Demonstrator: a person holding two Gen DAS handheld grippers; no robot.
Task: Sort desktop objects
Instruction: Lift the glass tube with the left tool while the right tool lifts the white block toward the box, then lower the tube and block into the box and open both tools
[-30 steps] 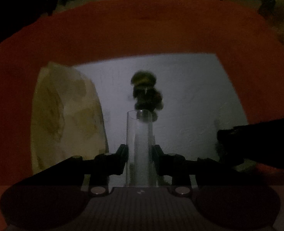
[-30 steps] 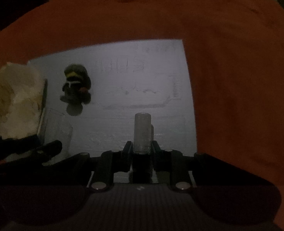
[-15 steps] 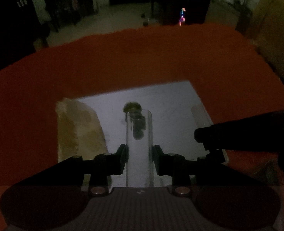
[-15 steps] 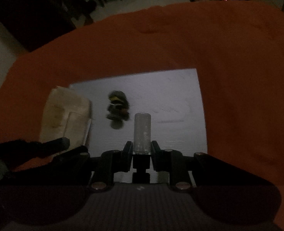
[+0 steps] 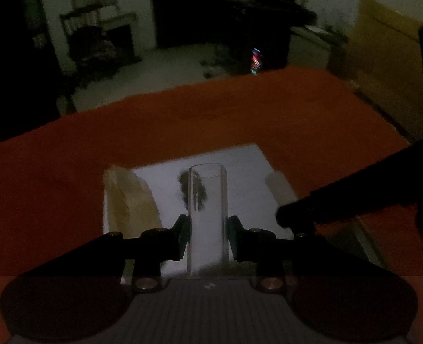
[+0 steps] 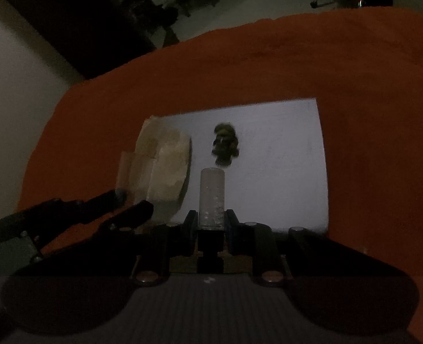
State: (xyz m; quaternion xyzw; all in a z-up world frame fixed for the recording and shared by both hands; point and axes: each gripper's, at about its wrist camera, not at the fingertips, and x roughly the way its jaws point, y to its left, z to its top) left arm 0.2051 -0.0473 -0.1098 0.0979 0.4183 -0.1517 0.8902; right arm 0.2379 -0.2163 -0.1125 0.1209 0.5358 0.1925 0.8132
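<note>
We count two grippers, each clamping one clear piece: a tall tube (image 5: pixel 207 218) in ours, a small vial (image 6: pixel 212 200) opposite. Ahead lie one white mat (image 6: pixel 283 157), one beige lump (image 6: pixel 165 166), one dark figurine (image 6: pixel 225 144).

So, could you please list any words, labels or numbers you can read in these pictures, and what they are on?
None can be read.
White mat: faint marks, too dim and blurred to read.
Small dark figurine: no legible text.
Clear tube and frosted cylinder: no label visible.
</note>
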